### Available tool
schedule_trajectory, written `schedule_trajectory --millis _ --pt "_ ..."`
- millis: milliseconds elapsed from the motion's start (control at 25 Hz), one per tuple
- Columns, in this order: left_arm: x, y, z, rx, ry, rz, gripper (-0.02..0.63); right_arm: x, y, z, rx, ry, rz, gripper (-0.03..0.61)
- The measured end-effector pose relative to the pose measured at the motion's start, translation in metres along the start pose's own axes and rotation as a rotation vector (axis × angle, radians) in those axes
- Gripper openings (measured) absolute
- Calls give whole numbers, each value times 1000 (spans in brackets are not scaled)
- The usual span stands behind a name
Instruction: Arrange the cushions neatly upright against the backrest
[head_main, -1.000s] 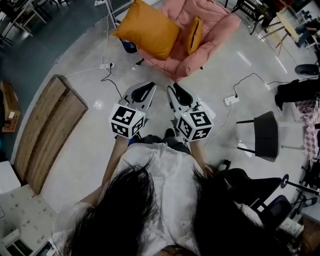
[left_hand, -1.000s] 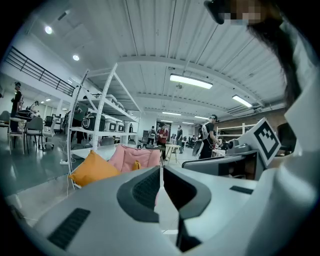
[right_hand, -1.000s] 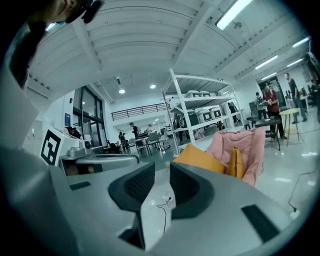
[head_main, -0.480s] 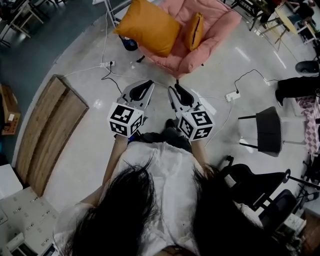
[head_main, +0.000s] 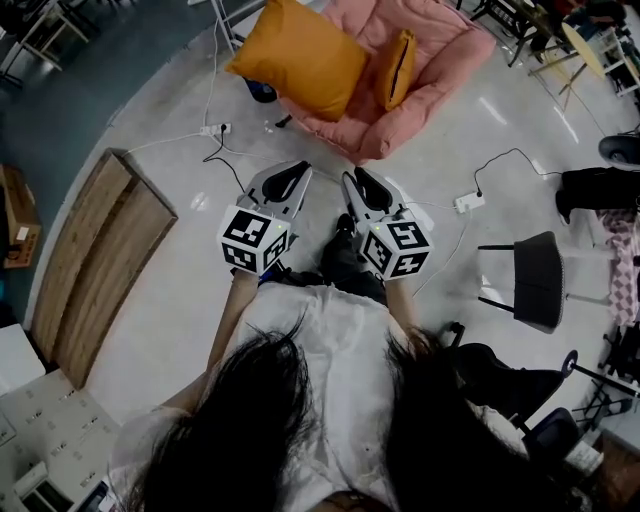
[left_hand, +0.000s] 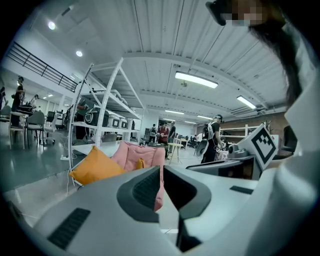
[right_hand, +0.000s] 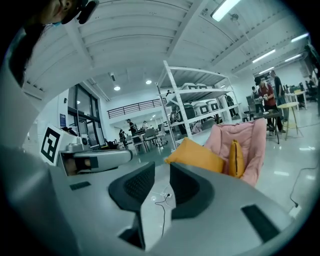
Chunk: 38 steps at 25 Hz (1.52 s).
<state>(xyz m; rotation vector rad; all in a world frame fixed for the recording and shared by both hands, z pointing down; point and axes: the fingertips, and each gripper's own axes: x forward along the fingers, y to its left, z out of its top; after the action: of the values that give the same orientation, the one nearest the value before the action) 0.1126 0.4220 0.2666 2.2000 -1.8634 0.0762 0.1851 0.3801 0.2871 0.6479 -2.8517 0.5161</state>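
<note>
Head view places the large orange cushion (head_main: 300, 60) overhanging the pink chair's (head_main: 440, 50) left-hand edge, small cushion (head_main: 397, 68) on edge in the seat; gripper views alone show the left gripper (left_hand: 162, 167) closed on nothing, the right gripper (right_hand: 162, 165) narrowly parted and empty.

The right hand-held gripper (right_hand: 161, 170), jaws slightly apart and empty, faces orange cushions (right_hand: 195, 156) on pink chair (right_hand: 251, 137).

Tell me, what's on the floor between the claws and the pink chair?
Nothing: the head view shows only bare floor between the left claw, the right claw and the pink chair. A power strip lies off to the left.
</note>
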Motion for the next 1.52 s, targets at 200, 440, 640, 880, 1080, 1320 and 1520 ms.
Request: schedule_trajectory --millis 200,440,640,880,1080,1320,1520 --pt "52 27 10 -23 7 27 32 35 -46 20 -4 10 9 103" --pt "120 42 29 -25 25 40 32 72 -110 52 7 16 15 103" --pt "164 52 37 -23 47 65 32 96 -151 67 24 25 37 103" --pt "199 69 45 -27 54 102 32 121 -185 77 35 38 64 103" --pt "224 70 46 -20 68 100 32 131 -205 78 47 48 71 103" --pt "243 73 50 -6 84 94 32 140 -223 76 74 61 66 103" --pt "257 86 48 -6 103 81 32 154 -236 73 95 68 48 103"
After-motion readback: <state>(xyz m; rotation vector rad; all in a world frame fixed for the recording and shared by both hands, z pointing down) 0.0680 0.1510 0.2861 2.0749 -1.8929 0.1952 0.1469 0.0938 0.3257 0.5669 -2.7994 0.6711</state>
